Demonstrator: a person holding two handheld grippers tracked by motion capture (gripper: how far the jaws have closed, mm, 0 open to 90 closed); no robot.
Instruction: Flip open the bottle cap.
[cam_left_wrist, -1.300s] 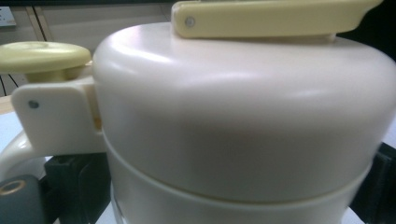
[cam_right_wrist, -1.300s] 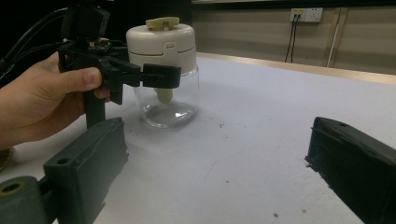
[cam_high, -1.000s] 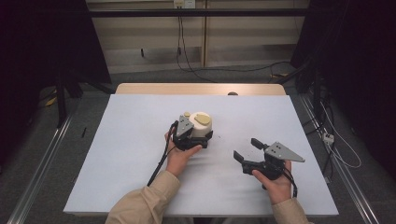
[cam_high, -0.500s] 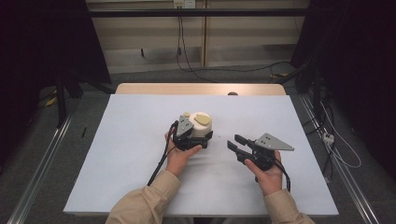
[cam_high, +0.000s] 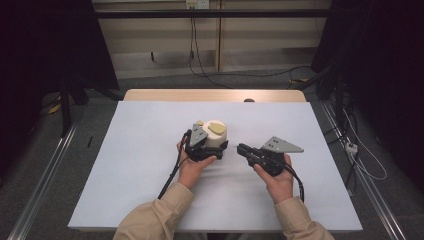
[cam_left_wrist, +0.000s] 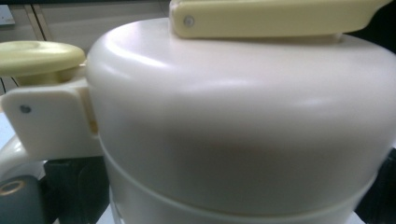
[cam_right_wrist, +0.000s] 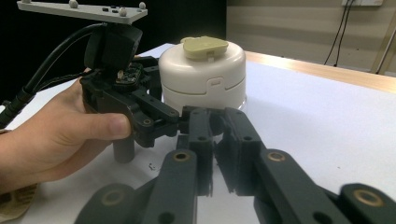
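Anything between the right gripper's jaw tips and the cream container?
Nothing: in the high view only bare white table separates the right gripper from the cream container, which the left gripper clamps.

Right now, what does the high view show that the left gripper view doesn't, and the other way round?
High view: the whole white table and the right gripper, whose jaws have just been closing with nothing between them. Left gripper view: close detail, a yellow knob above the hinge bracket. Shared: the cream pot with its yellow top lever, flanked by the jaws of the left gripper.
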